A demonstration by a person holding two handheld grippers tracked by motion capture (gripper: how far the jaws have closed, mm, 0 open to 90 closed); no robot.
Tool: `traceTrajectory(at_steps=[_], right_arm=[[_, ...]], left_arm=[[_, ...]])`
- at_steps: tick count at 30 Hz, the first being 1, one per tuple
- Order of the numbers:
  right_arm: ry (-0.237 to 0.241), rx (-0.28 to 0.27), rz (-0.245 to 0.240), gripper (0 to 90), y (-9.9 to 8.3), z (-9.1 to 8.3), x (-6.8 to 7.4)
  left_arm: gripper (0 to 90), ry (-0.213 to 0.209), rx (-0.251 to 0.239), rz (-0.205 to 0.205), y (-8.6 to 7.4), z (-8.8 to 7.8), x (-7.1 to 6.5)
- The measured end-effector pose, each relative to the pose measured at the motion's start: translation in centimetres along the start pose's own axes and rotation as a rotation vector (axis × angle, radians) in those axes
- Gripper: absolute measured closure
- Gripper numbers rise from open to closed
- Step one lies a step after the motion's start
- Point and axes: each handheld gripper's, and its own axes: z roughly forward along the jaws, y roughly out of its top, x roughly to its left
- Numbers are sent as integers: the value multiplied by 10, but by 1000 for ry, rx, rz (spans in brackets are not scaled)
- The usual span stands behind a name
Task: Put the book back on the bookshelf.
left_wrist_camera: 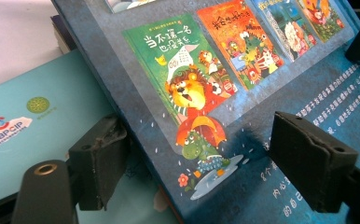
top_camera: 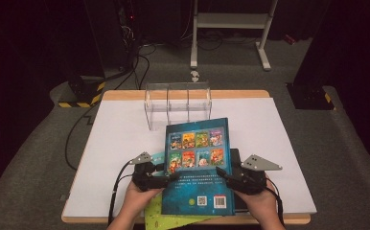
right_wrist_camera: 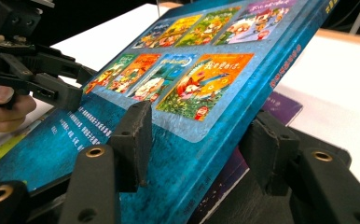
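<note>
A blue picture book with small cover pictures on its back is held tilted above the table, its far end raised. My right gripper is shut on its right spine edge. In the right gripper view one pad lies on the cover and the other sits under the spine. My left gripper straddles the book's left edge. In the left gripper view one pad is below the edge, and the other hovers just off the cover, casting a shadow. The left gripper is also seen across the book.
A clear acrylic rack with dividers stands at the table's far side, just beyond the book. A teal book and a purple one lie under the lifted book. A yellow-green sheet overhangs the front edge of the white tabletop.
</note>
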Motion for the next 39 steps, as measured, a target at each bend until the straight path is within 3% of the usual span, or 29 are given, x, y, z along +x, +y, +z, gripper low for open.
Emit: traceTrajectory(at_steps=[6, 14, 19, 24, 32, 39], right_arm=[[-10, 8, 24, 449, 4, 5, -5], [-39, -5, 40, 469, 20, 14, -14], [-71, -13, 62, 478, 26, 17, -18], [-98, -25, 63, 484, 31, 16, -11], [-131, -95, 7, 508, 42, 8, 6], [-136, -123, -11, 518, 50, 7, 10]], left_arm=[[230, 9, -27, 1, 4, 2, -1], [318, 11, -42, 54, 28, 6, 2], [365, -2, -76, 68, 34, 8, 3], [381, 2, -113, 90, 34, 1, -3], [403, 9, -184, 143, 36, -13, -12], [453, 11, -235, 160, 39, -20, -16]])
